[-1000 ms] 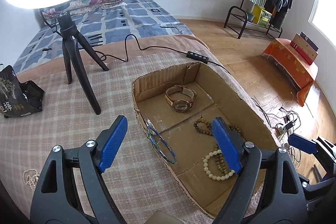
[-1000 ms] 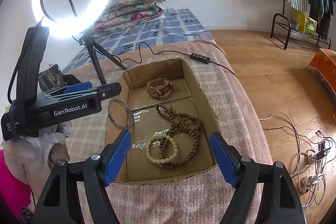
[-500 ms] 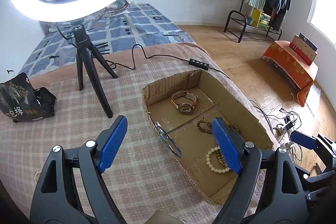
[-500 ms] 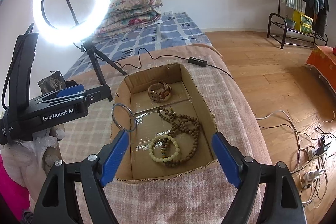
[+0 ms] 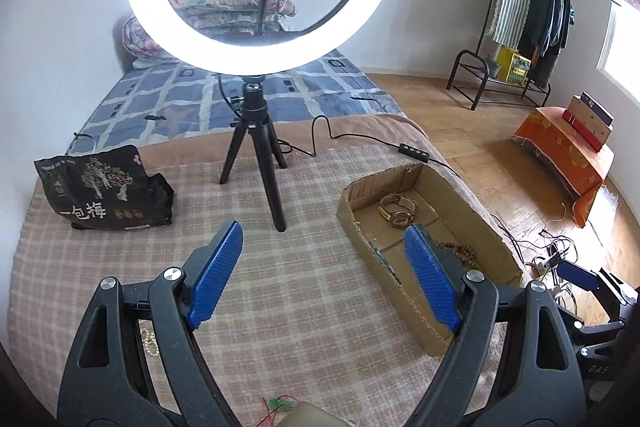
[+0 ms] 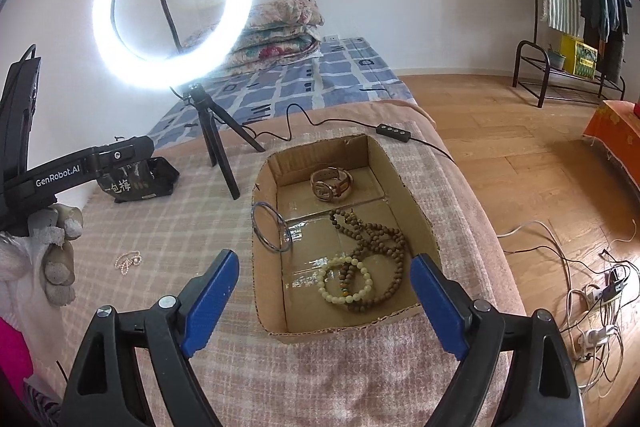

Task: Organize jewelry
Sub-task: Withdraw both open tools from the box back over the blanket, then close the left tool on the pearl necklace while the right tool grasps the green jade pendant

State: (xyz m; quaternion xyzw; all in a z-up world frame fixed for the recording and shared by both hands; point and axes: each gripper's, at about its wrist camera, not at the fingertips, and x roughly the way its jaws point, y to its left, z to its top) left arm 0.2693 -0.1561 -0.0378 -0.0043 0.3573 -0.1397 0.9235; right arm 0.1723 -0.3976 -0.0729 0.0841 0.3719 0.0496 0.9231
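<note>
An open cardboard box (image 6: 416, 211) (image 5: 496, 251) sits on the checked blanket. It holds a watch (image 6: 331, 184) (image 5: 398, 211), a brown bead necklace (image 6: 372, 239), a cream bead bracelet (image 6: 345, 279) and a metal bangle (image 6: 271, 227) leaning on its left wall. A small pearl piece (image 6: 128, 261) (image 5: 149, 341) lies on the blanket left of the box. My left gripper (image 5: 324, 271) is open and empty over the blanket, left of the box. My right gripper (image 6: 324, 303) is open and empty above the box's near edge.
A ring light on a black tripod (image 5: 256, 131) (image 6: 212, 143) stands behind the box, its cable (image 6: 392, 133) running past the box's far end. A black snack bag (image 5: 104, 187) lies at the left. The blanket's right edge drops to the wooden floor (image 6: 520, 163).
My left gripper has swung left and pulled back from the box; the ring light and snack bag now fill its view. My right gripper has drawn back and risen a little. Both stay open.
</note>
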